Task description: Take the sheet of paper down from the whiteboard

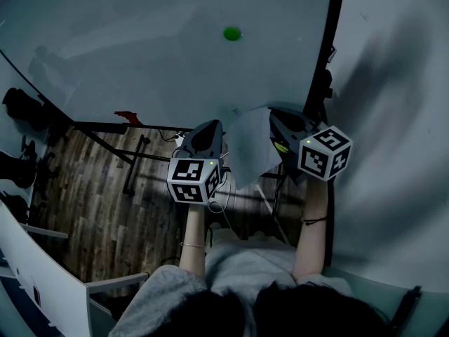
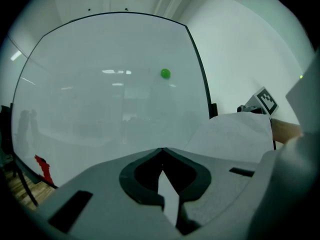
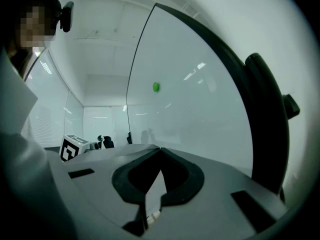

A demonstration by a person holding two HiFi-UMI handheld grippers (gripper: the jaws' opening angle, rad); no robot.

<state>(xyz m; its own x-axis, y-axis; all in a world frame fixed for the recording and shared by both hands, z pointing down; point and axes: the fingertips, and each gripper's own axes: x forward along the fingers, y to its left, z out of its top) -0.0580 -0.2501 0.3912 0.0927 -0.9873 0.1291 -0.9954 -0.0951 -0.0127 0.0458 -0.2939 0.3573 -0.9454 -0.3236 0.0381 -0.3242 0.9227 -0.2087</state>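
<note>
"Both claws are clamping the sheet of paper (image 1: 251, 146). The left gripper (image 2: 162, 150) is pinching a sliver of it between closed jaws, and the right gripper (image 3: 160, 149) is doing the same at the opposite edge."

"Where is the sheet hanging, then?"

"Between the two grippers, bowing loosely in front of the lower whiteboard (image 1: 140, 48), well below the green magnet (image 1: 231, 33), which is sitting on bare board, not touching the paper."

"So the person is likely finishing the removal. What is mattering most?"

"Keeping both pinches firm and drawing the hands away from the board at one pace, leaving that slack in the middle. Pulling the grippers apart is risking a tear."
</note>
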